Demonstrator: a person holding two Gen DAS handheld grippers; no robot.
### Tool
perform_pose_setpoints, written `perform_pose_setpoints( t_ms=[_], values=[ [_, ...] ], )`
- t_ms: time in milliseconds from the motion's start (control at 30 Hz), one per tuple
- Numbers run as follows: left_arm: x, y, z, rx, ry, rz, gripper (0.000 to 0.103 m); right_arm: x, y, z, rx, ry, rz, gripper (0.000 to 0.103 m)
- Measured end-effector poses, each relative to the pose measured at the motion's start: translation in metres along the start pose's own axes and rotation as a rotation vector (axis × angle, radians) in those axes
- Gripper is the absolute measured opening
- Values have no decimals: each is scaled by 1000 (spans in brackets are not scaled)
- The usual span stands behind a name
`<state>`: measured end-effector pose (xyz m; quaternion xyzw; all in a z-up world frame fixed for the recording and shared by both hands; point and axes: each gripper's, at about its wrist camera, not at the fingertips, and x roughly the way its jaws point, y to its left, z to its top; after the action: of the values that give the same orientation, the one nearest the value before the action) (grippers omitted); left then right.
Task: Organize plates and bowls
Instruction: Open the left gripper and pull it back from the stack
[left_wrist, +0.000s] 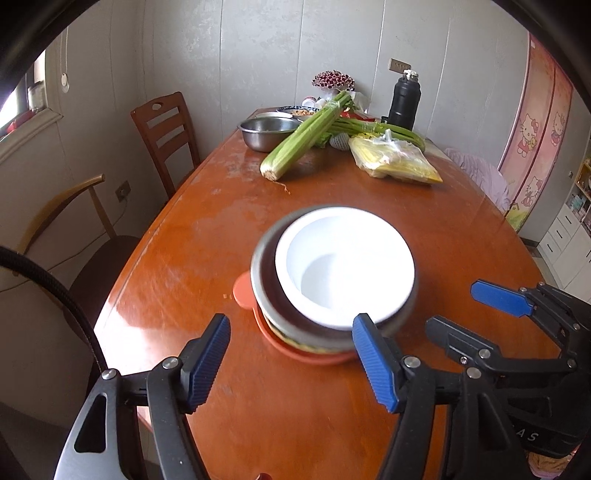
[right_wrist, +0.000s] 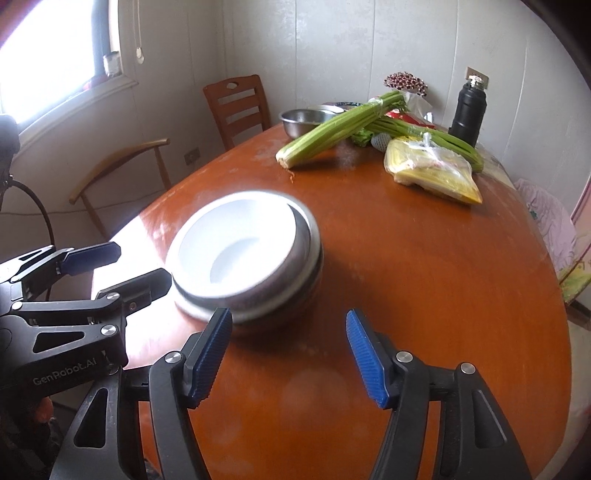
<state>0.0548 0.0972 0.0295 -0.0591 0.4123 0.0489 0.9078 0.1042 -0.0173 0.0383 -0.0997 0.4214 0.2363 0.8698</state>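
Stack (left_wrist: 332, 280) mid-table, white bowl (left_wrist: 343, 266) nested on top, orange plate (left_wrist: 243, 291) at the bottom. Left gripper (left_wrist: 291, 363) and right gripper (right_wrist: 288, 358) both spread apart, holding nothing, just short of the stack. Best to back off level, clear of the rims, without nudging it. Bare table (right_wrist: 424, 277) all round; celery (right_wrist: 332, 136) well beyond, near edge close.

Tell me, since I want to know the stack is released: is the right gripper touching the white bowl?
Apart. The right wrist view shows the right gripper open, bare table between its fingers, the white bowl beyond them.
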Motion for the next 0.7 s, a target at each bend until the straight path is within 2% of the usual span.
perform_pose_setpoints(
  t_ms=[133,400,700],
  values=[
    [-6,-6,-16,-9,-4,13,68,-7,-4,-19,16,2,1,69],
    [-14,-18,-45,-17,-6,18,69,-17,-9,-50,36,-6,-8,69],
    [-16,-27,-60,3,-6,18,69,-28,-5,-68,43,-26,-16,70]
  ],
)
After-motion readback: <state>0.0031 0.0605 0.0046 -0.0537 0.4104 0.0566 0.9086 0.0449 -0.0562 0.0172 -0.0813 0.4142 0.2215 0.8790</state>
